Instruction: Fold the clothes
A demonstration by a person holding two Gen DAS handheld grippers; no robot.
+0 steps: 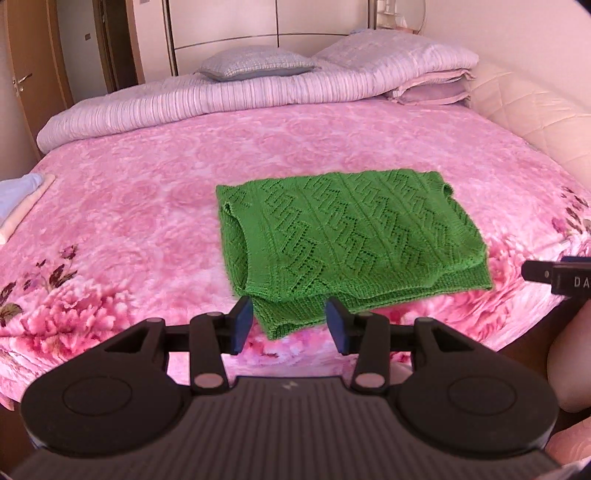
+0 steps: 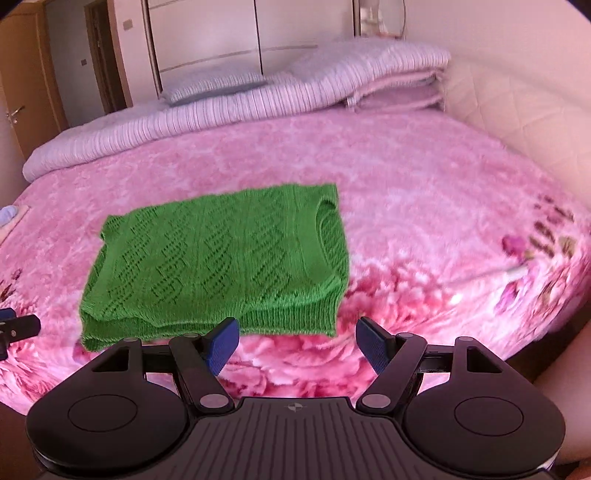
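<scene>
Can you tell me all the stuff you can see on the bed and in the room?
Sweater: one, green knit, folded, near front edge of the bed.
Blanket: one, pink with flowers, covering the bed.
Quilt: one, pale lilac, striped, rolled along the far side.
Pillows: several, pale lilac, far side.
Folded clothes: small pile, white and peach, left edge of the bed.
Wardrobe: cream doors, behind the bed.
Door: one, brown wood, far left.
Left tongs: black, blue pads, open, at the sweater's near edge.
Right tongs: black, blue pads, open, empty.
</scene>
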